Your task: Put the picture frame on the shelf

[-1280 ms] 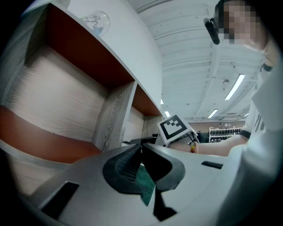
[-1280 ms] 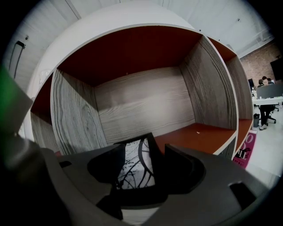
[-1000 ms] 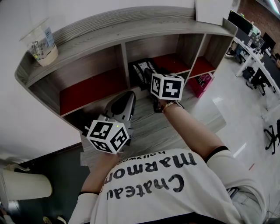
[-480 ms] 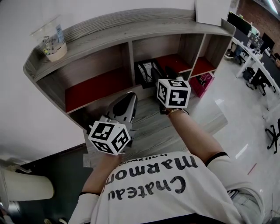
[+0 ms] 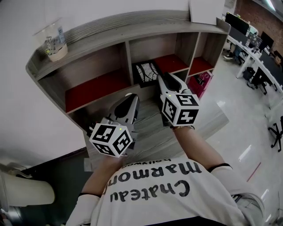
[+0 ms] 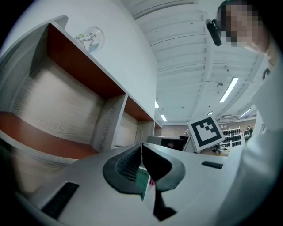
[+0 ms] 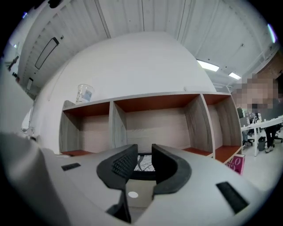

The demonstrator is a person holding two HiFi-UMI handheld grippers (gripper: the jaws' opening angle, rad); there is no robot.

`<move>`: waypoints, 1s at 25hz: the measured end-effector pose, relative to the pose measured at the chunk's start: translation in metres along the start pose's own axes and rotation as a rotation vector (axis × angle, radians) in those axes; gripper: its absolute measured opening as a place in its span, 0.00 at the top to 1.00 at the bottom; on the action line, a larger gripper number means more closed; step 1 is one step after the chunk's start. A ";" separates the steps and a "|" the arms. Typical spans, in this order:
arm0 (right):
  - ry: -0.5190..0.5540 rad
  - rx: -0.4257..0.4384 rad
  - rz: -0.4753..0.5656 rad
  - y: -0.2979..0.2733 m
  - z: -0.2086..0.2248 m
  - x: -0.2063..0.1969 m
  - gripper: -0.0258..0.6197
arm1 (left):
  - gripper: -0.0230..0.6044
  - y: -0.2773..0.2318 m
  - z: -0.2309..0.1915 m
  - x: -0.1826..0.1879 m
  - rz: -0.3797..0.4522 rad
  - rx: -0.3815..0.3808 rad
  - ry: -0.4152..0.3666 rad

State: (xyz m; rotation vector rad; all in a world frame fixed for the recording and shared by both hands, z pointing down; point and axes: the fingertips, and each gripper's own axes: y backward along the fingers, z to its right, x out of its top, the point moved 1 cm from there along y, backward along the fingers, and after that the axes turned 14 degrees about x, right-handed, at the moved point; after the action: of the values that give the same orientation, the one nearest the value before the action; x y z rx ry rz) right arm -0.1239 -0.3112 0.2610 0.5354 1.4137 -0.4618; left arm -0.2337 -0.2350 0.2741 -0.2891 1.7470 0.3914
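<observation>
The grey wooden shelf (image 5: pixel 132 24) is carrying a clear plastic cup (image 5: pixel 53 42) at the left end of its top board and a flat white thing (image 5: pixel 205 11) at the right end. A picture frame (image 5: pixel 145 73) is standing at the front of the red-floored middle compartment.

An open-plan office: rows of white desks (image 5: pixel 246 56) with monitors (image 5: pixel 233 22) and black swivel chairs (image 5: pixel 277 132) at far right.

Bright, even light from ceiling strips (image 6: pixel 227 90); the floor (image 5: pixel 239 132) glares; both my gripper views bow and darken at edges.
</observation>
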 end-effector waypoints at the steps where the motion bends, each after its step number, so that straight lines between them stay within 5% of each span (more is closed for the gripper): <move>1: -0.002 0.009 0.005 0.004 -0.003 0.002 0.83 | 0.93 0.001 0.002 0.003 0.006 0.003 0.001; 10: 0.003 0.090 0.049 0.052 -0.020 0.020 0.95 | 0.92 0.017 0.035 0.009 0.035 0.066 -0.007; 25: 0.030 0.175 -0.005 0.145 -0.037 0.009 0.95 | 0.92 0.071 0.107 -0.006 0.060 0.149 0.021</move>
State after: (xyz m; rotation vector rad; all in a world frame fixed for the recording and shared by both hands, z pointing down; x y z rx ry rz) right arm -0.0655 -0.1727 0.2604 0.6827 1.4105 -0.5875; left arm -0.1651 -0.1265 0.2681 -0.1344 1.7980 0.3008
